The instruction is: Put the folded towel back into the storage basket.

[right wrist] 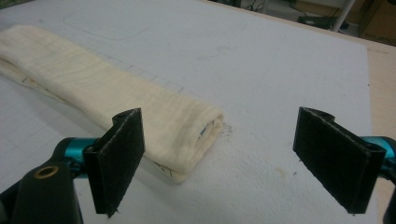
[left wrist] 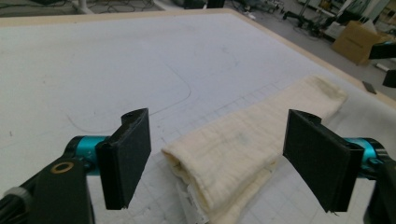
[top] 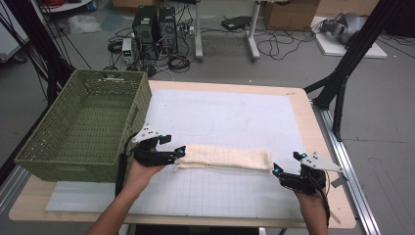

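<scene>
Lengthwise, the folded cloth (top: pixel 224 157) lies parallel to the tabletop's (top: pixel 313 127) near edge, one end at each tongs: left (top: pixel 179 152) and right (top: pixel 276 171), both apart.

a green woven basket (top: pixel 83 125) stands on the left end of the wooden table (top: pixel 323 147), overhanging its left edge. a white gridded mat (top: pixel 230 122) covers most of the tabletop. on the grey floor beyond the table stand two black computer towers (top: pixel 154 24) among loose cables (top: pixel 274 46), with a white table leg (top: pixel 253 29) beside them. a cardboard box (top: pixel 288 13) sits farther back, and a black tripod leg (top: pixel 352 54) slants down at the right.
</scene>
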A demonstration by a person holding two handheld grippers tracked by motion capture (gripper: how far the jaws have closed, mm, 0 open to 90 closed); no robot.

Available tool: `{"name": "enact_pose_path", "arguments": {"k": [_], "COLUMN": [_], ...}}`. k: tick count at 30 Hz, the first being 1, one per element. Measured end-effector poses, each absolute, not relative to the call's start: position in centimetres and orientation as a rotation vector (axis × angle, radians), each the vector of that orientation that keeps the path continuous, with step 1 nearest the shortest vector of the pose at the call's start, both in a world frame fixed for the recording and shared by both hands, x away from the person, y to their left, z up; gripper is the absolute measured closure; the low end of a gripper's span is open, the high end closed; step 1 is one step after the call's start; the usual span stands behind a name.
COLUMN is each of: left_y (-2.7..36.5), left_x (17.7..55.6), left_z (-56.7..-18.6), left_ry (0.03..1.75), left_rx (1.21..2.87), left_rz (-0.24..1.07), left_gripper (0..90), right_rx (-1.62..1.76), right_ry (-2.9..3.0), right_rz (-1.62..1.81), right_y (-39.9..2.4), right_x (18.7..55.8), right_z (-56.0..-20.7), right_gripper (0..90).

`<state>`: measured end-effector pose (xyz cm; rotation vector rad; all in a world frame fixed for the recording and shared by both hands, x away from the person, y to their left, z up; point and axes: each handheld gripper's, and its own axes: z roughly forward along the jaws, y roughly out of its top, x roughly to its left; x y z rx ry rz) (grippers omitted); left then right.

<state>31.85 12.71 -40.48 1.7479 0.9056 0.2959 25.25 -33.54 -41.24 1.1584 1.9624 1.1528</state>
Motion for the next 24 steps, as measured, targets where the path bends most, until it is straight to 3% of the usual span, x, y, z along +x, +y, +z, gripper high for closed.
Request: {"name": "enact_pose_path", "arguments": {"k": [24], "left_y": [9.9], "left_x": [33.6], "left_z": [-43.1], "left_ry": [1.033], "left_rx": [1.893], "left_rz": [0.276], "left_gripper": [33.8], "right_rx": [1.163], "right_ry": [1.971], "right_rz": [1.136], "right_y": [-33.5], "right_x": [25.3], "right_z": [-41.3], "right_gripper": [15.2]}}
